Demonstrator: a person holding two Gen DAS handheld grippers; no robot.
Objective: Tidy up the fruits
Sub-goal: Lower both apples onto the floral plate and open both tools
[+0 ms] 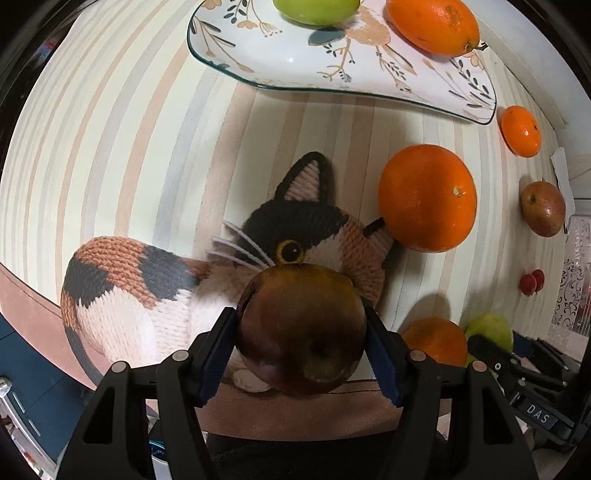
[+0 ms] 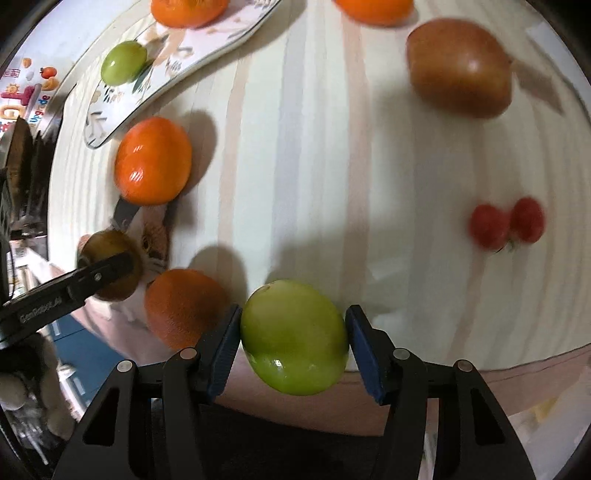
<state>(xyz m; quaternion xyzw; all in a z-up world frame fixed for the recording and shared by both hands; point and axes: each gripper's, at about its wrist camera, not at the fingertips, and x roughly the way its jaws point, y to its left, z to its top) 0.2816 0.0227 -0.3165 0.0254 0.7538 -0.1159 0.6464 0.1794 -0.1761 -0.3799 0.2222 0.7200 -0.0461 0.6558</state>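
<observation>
My left gripper [image 1: 301, 332] is shut on a dark red-brown apple [image 1: 301, 328], held above a knitted cat mat [image 1: 147, 295]; it also shows in the right wrist view [image 2: 110, 269]. My right gripper [image 2: 293, 339] is shut on a green fruit [image 2: 293, 338] near the table's front edge. A floral plate [image 1: 295, 55] at the far side holds a green fruit [image 1: 316, 9] and an orange [image 1: 434, 24]. Loose on the table lie a large orange [image 1: 426, 197], a small orange [image 1: 521, 131], a red-brown apple [image 2: 460, 66], two small red fruits [image 2: 506, 223] and another orange [image 2: 181, 306].
The table has a striped cloth [image 1: 129, 147] and a brown front edge [image 1: 29, 314]. The knitted cat mat lies partly under the large orange. A wall [image 1: 535, 74] runs along the table's right side. Dark gear labelled DAS [image 1: 535, 417] sits at the lower right.
</observation>
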